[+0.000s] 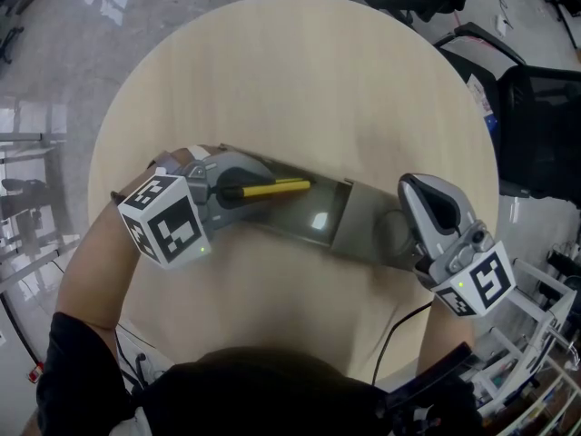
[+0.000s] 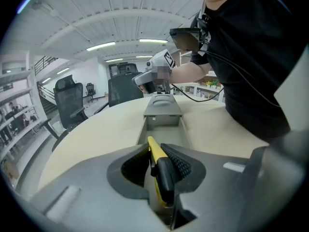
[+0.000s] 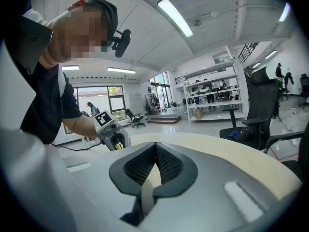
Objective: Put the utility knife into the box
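**Q.** How did the left tool (image 2: 160, 152) stand, and what did it carry?

**A.** Its jaws were clamped on the utility knife (image 2: 155, 154), gripping the black part of the body. The yellow front end projected forward past the pads.

**Q.** Which relation governed the coming move?

**A.** The knife's long axis lay nearly parallel to the long axis of the box (image 1: 365, 227). The box was a narrow grey trough, and its open section began directly ahead of and below the pads. The knife's front end already hung over that opening. Whether it touched the floor of the trough could not be told. Judged from this, the move needed only a small descent and a release, with no turning.

**Q.** And the right tool (image 3: 155, 150)?

**A.** Its pads were together on a thin grey strip, judged to be the covered far end of the box, which it was steadying. The left tool was the nearer to the opening.

**Q.** What did the box contain?

**A.** Nothing was visible in the open section. It lay slantwise across the half of the round counter (image 1: 300, 80) toward the person's edge.
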Demonstrator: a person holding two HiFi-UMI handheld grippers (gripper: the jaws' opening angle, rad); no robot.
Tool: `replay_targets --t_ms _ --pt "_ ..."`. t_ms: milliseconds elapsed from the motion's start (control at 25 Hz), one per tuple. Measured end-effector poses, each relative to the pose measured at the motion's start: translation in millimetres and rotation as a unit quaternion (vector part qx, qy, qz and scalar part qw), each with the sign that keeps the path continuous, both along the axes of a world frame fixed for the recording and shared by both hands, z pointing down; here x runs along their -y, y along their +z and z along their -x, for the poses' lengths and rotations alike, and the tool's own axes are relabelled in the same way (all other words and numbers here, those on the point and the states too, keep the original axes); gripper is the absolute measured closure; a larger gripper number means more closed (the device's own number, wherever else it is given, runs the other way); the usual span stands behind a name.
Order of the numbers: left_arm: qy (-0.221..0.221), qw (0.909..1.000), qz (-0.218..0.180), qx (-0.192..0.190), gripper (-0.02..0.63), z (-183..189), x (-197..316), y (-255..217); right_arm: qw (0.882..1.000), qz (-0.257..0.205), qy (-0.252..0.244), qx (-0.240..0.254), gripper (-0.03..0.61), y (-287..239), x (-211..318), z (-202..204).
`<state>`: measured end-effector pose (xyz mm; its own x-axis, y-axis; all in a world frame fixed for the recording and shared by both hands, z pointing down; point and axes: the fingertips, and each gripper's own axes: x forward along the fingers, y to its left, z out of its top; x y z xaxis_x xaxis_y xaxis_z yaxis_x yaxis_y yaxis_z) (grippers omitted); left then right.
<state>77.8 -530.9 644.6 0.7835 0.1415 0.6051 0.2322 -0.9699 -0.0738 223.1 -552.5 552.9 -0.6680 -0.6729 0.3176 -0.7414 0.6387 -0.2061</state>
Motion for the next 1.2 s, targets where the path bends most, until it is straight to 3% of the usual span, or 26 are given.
replay_targets --t_ms 800,920,1000,1080,1200 --pt "-0.027 0.9995 0.009 -0.012 0.494 -3.0 7.7 -7.7 1.0 -0.003 -0.001 0.004 0.565 -5.0 -3.5 3.8" --pt "-0.053 0.9974 0.014 -0.047 0.506 -2.7 14.7 -23.4 1.0 -0.003 0.004 0.001 0.565 -8.6 -5.4 2.5" --pt "-0.081 0.9921 0.017 -0.094 0.544 -3.8 26.1 -47.1 1.0 -0.004 0.01 0.002 0.565 -13.6 -5.9 0.8" --pt "-0.115 0.9827 0.027 -0.142 0.581 -2.4 37.3 -76.3 1.0 -0.004 0.017 0.009 0.565 -21.2 -6.4 -0.6" --pt "-0.183 0.964 0.069 -0.18 0.613 10.8 44.1 -111.1 0.999 -0.005 0.029 0.015 0.565 -37.8 -10.6 -0.9"
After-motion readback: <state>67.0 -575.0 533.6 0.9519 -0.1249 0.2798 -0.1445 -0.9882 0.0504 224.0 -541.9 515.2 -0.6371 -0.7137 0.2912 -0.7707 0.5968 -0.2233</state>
